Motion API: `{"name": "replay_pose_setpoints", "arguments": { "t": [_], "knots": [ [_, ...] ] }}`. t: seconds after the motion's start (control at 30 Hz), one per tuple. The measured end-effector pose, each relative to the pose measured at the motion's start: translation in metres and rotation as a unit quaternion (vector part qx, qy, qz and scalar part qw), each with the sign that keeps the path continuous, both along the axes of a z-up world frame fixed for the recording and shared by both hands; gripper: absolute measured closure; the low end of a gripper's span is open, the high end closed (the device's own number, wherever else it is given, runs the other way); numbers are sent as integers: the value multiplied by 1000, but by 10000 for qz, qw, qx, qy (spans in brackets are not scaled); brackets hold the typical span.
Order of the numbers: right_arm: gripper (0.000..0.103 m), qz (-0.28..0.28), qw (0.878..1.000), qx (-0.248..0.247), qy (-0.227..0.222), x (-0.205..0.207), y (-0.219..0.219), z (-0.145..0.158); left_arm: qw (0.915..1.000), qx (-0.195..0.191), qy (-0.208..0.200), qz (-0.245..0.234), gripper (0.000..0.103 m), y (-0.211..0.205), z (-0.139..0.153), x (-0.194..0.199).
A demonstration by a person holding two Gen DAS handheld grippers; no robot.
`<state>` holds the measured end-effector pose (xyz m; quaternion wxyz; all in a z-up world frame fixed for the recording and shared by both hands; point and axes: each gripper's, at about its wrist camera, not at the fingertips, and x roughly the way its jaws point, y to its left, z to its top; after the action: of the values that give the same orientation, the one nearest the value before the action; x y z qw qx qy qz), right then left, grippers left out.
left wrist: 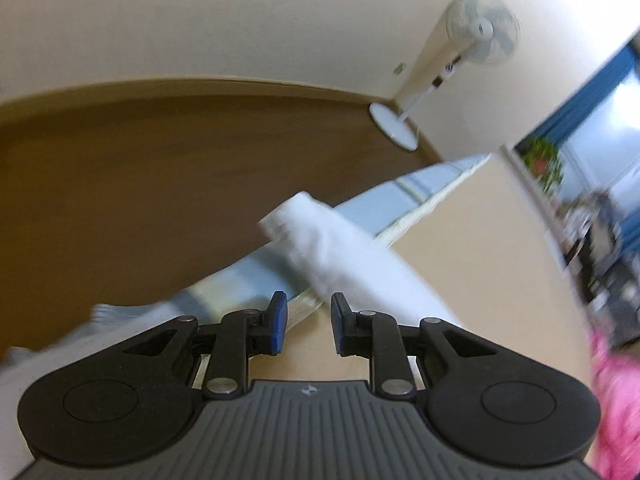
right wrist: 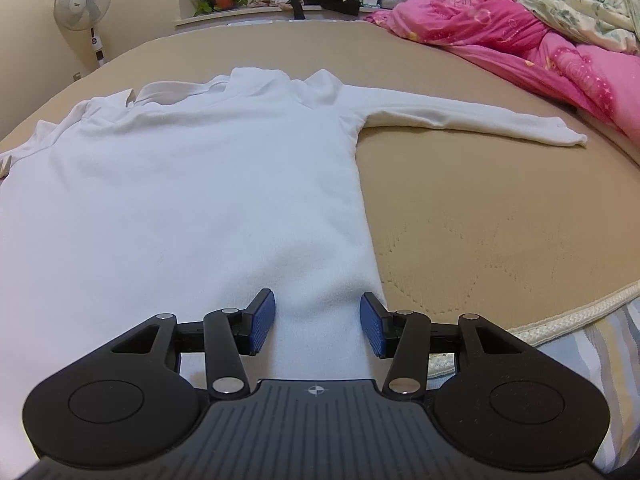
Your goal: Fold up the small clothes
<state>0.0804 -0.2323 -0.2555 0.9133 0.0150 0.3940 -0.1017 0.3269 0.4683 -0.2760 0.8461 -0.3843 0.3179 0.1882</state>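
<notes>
White shirt point(right wrist: 192, 184) (flat); pink quilt point(right wrist: 520, 36) beyond.

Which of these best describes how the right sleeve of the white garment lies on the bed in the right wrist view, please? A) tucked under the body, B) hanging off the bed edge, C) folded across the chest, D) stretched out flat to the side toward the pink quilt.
D: the sleeve of the white garment lies flat on the tan bed cover, reaching out sideways toward the pink quilt.
</notes>
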Motion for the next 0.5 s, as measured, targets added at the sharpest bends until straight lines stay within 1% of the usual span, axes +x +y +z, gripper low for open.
{"name": "replay_pose_setpoints", "arguments": {
  "t": [0.03,0.07,0.13,0.17,0.2,0.23,0.27,0.3,0.4,0.43,0.47,0.5],
  "knots": [
    [53,-8,10000,-5,-3,0,0,0,9999,-65,-77,21,77,2,-3,8],
    [53,-16,10000,-15,-3,0,1,0,9999,-55,-58,70,76,4,-5,16],
    [53,-20,10000,-63,0,0,2,0,9998,-44,113,155,76,7,-12,35],
    [53,-19,10000,-90,-1,0,4,0,9997,-87,143,186,78,6,-15,38],
    [53,-20,9999,-108,-2,1,4,0,9997,-51,160,198,84,6,-13,39],
    [53,-24,9999,-118,-4,1,5,-1,9996,79,219,157,100,4,-9,42],
    [53,-35,9999,-121,-7,1,6,-1,9994,226,225,95,99,2,-2,45],
    [53,-46,9999,-118,-13,1,6,0,9991,360,190,119,99,0,9,41],
    [53,-78,9999,-102,-75,1,6,2,9948,982,-201,156,100,-20,58,36],
    [54,-90,9999,-74,-109,1,5,3,9915,1262,-287,104,100,-32,76,37],
    [57,-105,9998,-22,-149,0,4,4,9870,1562,-375,12,100,-48,95,39],
    [60,-114,9998,40,-184,0,3,6,9802,1903,-522,-156,100,-71,119,41]
  ]
}}
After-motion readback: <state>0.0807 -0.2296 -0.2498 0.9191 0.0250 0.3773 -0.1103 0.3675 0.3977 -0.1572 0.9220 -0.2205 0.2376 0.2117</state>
